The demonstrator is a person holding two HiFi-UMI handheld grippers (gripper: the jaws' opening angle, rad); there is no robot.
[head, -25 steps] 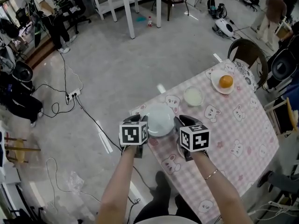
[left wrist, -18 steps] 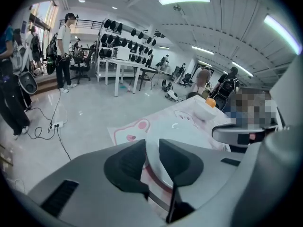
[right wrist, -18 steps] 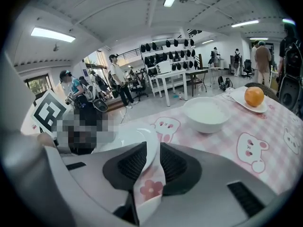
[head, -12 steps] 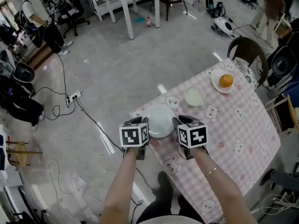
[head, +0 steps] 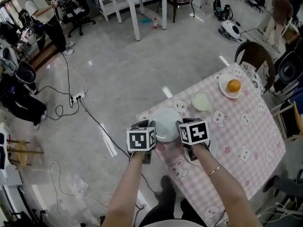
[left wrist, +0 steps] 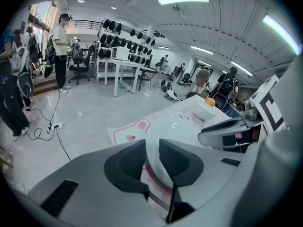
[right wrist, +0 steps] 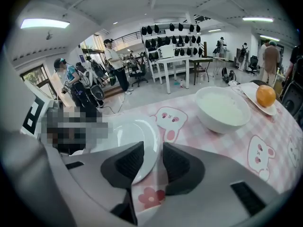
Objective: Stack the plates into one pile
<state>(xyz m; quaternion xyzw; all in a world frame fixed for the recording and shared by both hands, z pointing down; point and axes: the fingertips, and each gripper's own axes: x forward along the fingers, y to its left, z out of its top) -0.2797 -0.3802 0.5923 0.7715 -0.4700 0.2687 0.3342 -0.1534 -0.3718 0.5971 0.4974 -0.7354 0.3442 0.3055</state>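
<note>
**A:** Where is the plate [head: 165, 122] just now?

**B:** At the near corner of the counter [head: 246, 131], over the pink checked cloth with its bear prints; it sits between the two grippers, one on each side of its rim; whether its underside rests on the cloth I cannot tell.

**A:** How does the left gripper [head: 147, 126] stand?

**B:** Its fingers [left wrist: 128, 167] are drawn in close on the plate's left rim; the white edge runs straight through the narrow slot between the dark pads, and they pinch it.

**A:** And the right gripper [head: 182, 124]?

**B:** Its fingers [right wrist: 182, 164] are opening; the plate's right rim is between them, but a strip of cloth shows between the rim and one pad, so the grip is loose.

**A:** What else holds something on that counter?

**B:** A white bowl [head: 201, 100] stands just beyond the plate, apart from it; its inside shows plain white; farther off, near the far corner, a far plate [head: 226, 91] carries a single orange [head: 234, 85] sitting on its middle; bowl and far plate stand well apart from each other.
</note>
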